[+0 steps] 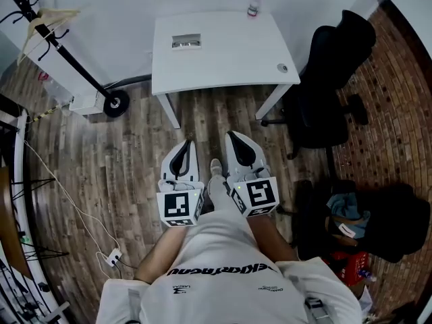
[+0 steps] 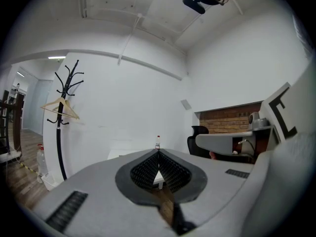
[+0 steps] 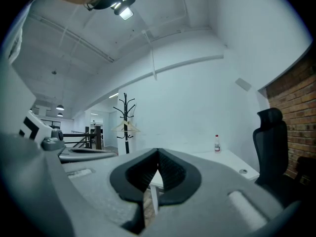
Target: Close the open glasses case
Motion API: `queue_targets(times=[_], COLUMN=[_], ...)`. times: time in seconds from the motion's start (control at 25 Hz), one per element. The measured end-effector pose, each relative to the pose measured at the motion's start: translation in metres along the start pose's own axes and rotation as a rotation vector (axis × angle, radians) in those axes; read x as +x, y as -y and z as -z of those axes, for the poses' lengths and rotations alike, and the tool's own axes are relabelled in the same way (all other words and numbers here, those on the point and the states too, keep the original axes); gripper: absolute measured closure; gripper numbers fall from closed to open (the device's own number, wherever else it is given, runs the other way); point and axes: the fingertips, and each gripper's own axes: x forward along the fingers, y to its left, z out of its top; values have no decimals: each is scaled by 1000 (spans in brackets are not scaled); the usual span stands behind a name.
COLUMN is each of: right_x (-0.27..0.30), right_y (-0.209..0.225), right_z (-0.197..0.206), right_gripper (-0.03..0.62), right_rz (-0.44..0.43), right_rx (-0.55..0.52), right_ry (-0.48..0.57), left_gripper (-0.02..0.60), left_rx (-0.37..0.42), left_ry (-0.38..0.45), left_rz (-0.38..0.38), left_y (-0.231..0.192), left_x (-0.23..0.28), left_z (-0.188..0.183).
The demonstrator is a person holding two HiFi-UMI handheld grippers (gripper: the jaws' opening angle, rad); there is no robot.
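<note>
White table [image 1: 223, 52], one of it, fills the upper middle of the head view, and on it I count one glasses case [image 1: 186, 42], one small bottle [image 1: 254, 4] at the far edge and one round grommet [image 1: 282, 67] near the right corner. The case sits left of centre on the tabletop, its long axis running left to right across the frame; I cannot tell which way its lid faces.

I hold two grippers low in the frame, side by side. The left gripper [image 1: 185, 142] has its jaws pressed together on nothing, and so does the right gripper [image 1: 231, 134]. Wood floor [image 1: 135, 154] lies between them and the table. One black office chair [image 1: 331, 79] stands at the table's right, one coat stand [image 1: 61, 49] with one hanger [image 1: 47, 20] at upper left.
</note>
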Motion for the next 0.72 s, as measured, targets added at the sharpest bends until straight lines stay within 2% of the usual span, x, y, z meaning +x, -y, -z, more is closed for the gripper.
queue_targets(times=[0.4, 0.72], right_x=[133, 212], right_y=[89, 135], right_z=[-27, -29], right_gripper=[594, 594], right_rz=[-50, -95], right_rx=[21, 48], right_ry=[-28, -40], left_gripper=[583, 583], left_rx=[18, 12], left_ry=[-24, -39], left_rz=[-39, -79], left_y=[-26, -50], left_x=[151, 233], left_z=[-32, -39])
